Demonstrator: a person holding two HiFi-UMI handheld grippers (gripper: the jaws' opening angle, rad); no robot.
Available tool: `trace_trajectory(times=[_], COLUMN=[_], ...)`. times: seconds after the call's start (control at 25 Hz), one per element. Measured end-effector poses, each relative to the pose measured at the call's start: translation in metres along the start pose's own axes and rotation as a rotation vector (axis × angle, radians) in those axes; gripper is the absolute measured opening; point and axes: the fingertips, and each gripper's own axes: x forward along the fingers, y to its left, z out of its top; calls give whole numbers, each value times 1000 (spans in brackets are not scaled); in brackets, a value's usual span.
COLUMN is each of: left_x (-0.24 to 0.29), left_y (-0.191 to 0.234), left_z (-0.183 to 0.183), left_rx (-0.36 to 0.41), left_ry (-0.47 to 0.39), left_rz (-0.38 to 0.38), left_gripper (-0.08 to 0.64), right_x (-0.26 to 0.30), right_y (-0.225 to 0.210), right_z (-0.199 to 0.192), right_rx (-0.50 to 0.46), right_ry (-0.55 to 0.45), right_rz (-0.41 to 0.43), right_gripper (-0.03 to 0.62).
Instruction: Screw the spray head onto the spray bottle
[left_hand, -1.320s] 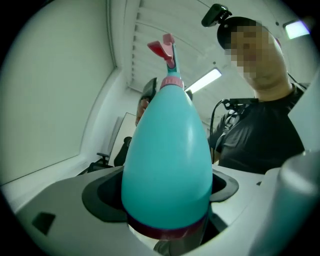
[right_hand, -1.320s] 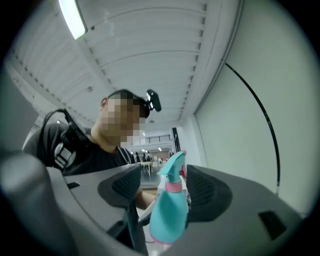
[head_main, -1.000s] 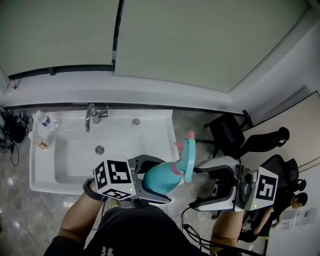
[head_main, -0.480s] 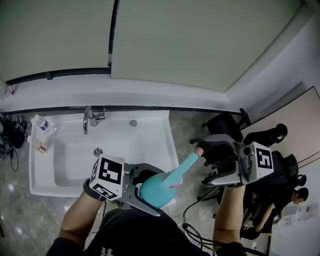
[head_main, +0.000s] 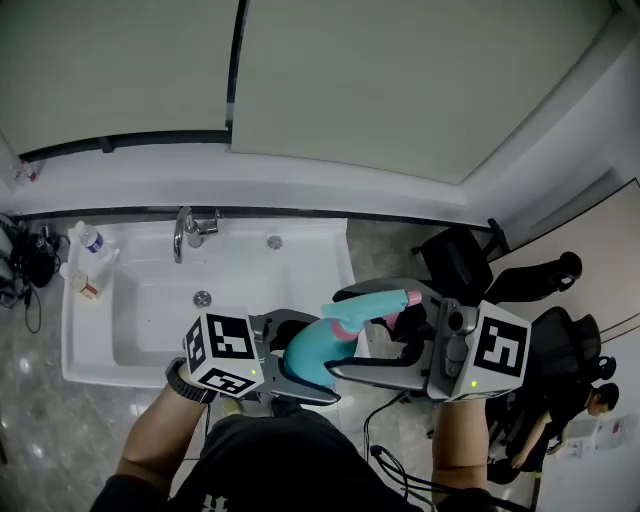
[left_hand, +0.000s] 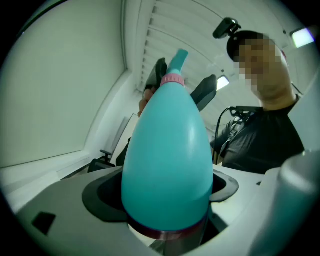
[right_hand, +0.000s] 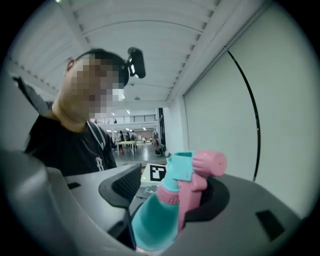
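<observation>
Our right gripper (head_main: 340, 333) has swung back. Its open fingers now bracket the head (head_main: 378, 304), which sits on the bottle (head_main: 312, 352) clamped in our left gripper (head_main: 306, 358), near the sink (head_main: 150, 312). Another twist looks next.

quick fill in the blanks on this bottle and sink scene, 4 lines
1. The left gripper is shut on the body of the teal spray ___.
2. The right gripper has its jaws on either side of the spray ___.
3. The trigger under the nozzle is ___ in colour.
4. In the head view, the white basin beyond the left gripper, with a tap at its far edge, is a ___.

Missing words: bottle; head; pink; sink
</observation>
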Motion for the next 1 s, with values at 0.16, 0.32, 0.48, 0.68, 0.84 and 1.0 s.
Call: trace_trajectory(times=[0.16, 0.32, 0.48, 0.68, 0.84, 1.0], left_x=[2, 4, 1, -12, -33, -46], left_y=[-9, -17, 4, 51, 88, 102], left_z=[-5, -7, -7, -6, -4, -3], left_rx=[29, 39, 62, 147, 231, 299], left_ry=[20, 14, 32, 125, 155, 181], left_rz=[-46, -109, 38, 450, 818, 995], left_gripper=[437, 437, 437, 437, 437, 436], right_x=[1, -3, -5, -13, -18, -23], right_y=[2, 10, -11, -47, -77, -87], right_z=[-7, -5, -17, -27, -35, -40], right_rx=[17, 35, 121, 202, 302, 348], right_ry=[25, 2, 36, 33, -35, -110], right_rz=[9, 64, -78, -364, -583, -707], right_gripper=[151, 138, 132, 130, 130, 130])
